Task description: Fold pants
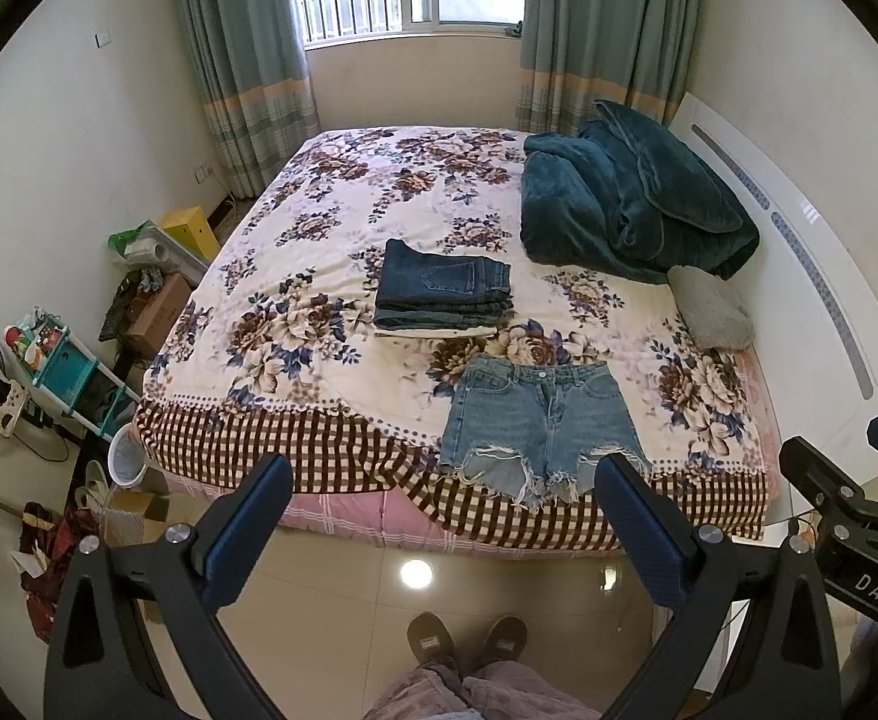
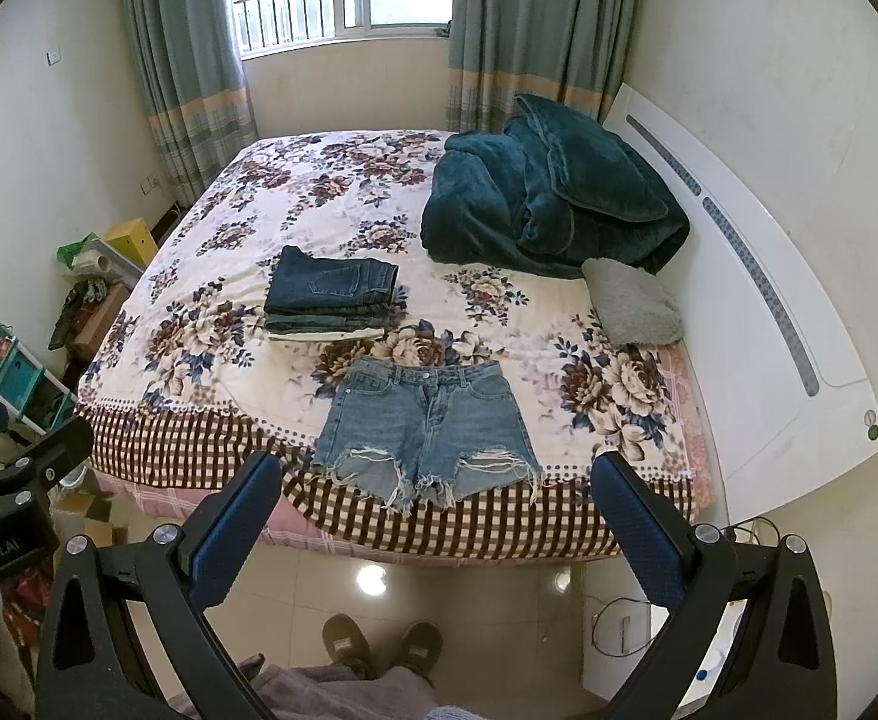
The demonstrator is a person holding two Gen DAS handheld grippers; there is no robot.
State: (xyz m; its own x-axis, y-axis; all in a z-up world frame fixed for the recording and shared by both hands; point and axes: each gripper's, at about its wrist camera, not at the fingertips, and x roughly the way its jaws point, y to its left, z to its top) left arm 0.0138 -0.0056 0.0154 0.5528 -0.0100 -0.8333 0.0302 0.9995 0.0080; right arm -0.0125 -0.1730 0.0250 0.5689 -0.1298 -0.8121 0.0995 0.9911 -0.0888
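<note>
Left wrist view: left gripper (image 1: 445, 495) fingers spread wide, nothing between them; light denim shorts (image 1: 544, 423) lie flat on the bed (image 1: 294, 276), lower centre-right of frame, waistband toward the top of the frame, frayed hems toward the bottom at the bed's near edge; shorts sit ahead of the claw and toward its right finger, not touching it; long axis of the waistband runs left-right across the frame; stack of folded dark jeans (image 1: 443, 294) just above the shorts, apart from them; teal blanket (image 1: 631, 204) upper right; right gripper's body shows at the right edge, its opening not readable here.

Right wrist view: right gripper (image 2: 435, 492) also wide open and empty; shorts (image 2: 426, 426) at centre frame, almost straight ahead between the two fingers, a little nearer the left finger; hems again point toward the claw; folded jeans (image 2: 333, 294) above and left.

Judgement: neither claw has reached the cloth yet; shorts lie between the two arms; the right looks more squarely lined up; a left-right fold would likely suit, each claw taking one side of the shorts.
</note>
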